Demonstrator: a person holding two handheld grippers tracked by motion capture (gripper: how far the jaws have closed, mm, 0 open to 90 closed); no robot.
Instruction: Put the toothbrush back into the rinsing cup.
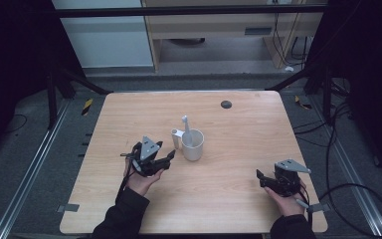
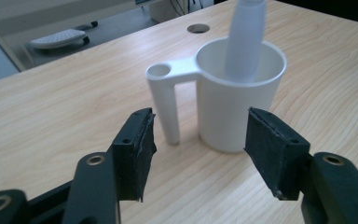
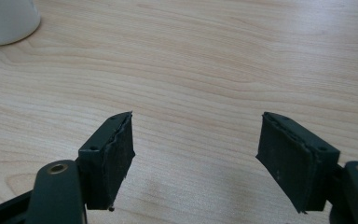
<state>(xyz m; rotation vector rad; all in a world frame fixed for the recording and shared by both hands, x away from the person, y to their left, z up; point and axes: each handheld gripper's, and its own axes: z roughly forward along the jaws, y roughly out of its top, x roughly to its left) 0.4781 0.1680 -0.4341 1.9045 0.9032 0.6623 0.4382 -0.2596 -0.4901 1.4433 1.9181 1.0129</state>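
Plastic seems the likeliest material for the small white cup with a flat side handle (image 1: 192, 144), which is standing upright near the middle of the high view on the pale wooden bench (image 1: 238, 199), with a pale upright stick-shaped thing, perhaps a toothbrush, (image 1: 185, 129) leaning inside it. Judging by its thin wall and matte finish, the cup is probably light, stiff and somewhat slippery, so it is likely to tip or skid if nudged from one side, and the tall item inside is raising that risk. The left gripper (image 2: 200, 140) is sitting just below and left of the cup in the high view, its jaws standing spread wide with nothing between them, the cup body and the handle's leg (image 2: 168, 107) showing just beyond them. Pinching across the handle's leg or over the rim wall looks like the surest hold; the round body seems too wide. The right gripper (image 3: 196, 154) is resting well apart at the lower right of the high view, jaws likewise spread and empty.
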